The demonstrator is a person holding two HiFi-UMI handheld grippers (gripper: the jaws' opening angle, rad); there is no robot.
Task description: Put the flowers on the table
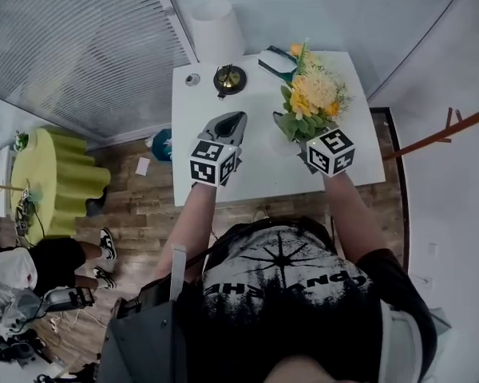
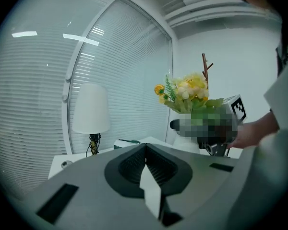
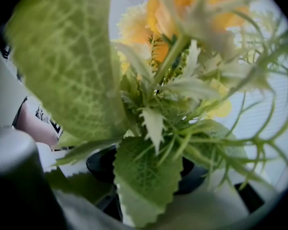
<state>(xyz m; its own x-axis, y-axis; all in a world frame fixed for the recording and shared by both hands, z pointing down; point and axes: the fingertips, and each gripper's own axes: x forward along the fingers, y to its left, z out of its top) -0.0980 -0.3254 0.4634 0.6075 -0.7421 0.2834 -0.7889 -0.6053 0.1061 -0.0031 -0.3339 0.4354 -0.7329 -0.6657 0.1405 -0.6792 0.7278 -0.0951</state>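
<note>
A bunch of yellow and orange flowers with green leaves stands in a white vase over the right half of the white table. My right gripper is shut on the vase from the near side. In the right gripper view, leaves and blooms fill the picture and hide most of the dark fingers. My left gripper hovers over the table's middle, shut with nothing in it. From the left gripper view the flowers show at the right; I cannot tell whether the vase touches the table.
A white lamp stands at the table's far edge, with a dark round object, a small disc and a green box nearby. A yellow-green round table and a seated person are at the left. A wooden coat rack stands at the right.
</note>
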